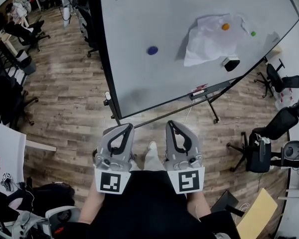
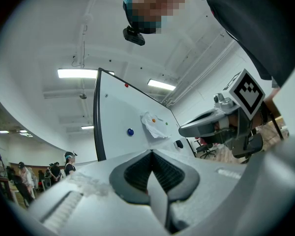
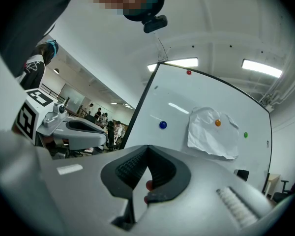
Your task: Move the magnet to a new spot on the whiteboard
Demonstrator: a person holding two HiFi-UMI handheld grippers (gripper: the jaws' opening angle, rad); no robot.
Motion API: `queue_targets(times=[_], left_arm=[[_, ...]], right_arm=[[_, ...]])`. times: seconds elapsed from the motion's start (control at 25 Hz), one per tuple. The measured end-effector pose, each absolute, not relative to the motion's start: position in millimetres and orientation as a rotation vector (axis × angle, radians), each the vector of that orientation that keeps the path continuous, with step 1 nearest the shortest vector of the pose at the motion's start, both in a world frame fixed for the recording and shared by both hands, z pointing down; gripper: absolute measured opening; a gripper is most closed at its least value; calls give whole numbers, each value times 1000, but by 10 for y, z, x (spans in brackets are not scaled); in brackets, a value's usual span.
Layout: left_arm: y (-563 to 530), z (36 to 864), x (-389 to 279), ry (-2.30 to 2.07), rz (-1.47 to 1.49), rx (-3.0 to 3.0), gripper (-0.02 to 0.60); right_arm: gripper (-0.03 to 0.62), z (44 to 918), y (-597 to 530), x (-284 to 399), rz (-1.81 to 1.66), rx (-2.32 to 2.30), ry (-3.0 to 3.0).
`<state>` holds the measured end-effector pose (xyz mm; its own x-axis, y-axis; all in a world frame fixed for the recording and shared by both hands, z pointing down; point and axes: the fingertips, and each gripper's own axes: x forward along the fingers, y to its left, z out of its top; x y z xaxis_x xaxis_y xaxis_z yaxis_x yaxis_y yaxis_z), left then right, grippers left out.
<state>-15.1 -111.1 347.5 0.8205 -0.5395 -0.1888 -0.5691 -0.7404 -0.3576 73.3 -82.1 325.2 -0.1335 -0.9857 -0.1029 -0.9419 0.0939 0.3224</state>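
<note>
The whiteboard (image 1: 139, 14) stands ahead on a wheeled frame. On it are a blue round magnet (image 1: 152, 50) (image 2: 130, 132) (image 3: 162, 125), an orange magnet (image 1: 225, 27) (image 3: 218, 123) pinning a crumpled white paper (image 1: 204, 46), and a small green magnet (image 1: 252, 33). A red magnet (image 3: 189, 73) sits near the top edge. My left gripper (image 1: 125, 127) (image 2: 150, 152) and right gripper (image 1: 173, 125) (image 3: 147, 147) are held side by side close to the person's body, well short of the board. Both are shut with nothing between the jaws.
A black eraser (image 1: 231, 63) clings to the board's lower right, above a tray with a red marker (image 1: 199, 90). Office chairs (image 1: 284, 121) stand at the right and far left (image 1: 25, 34). People stand in the background left (image 2: 69, 161). The floor is wood.
</note>
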Motion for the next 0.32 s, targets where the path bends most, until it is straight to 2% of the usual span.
queue_targets(times=[0.32], left_arm=[[-1097,3476,-145,829,103,-2602,2]], right_arm=[[0,3253,-790,729,-477,1964,-2226]])
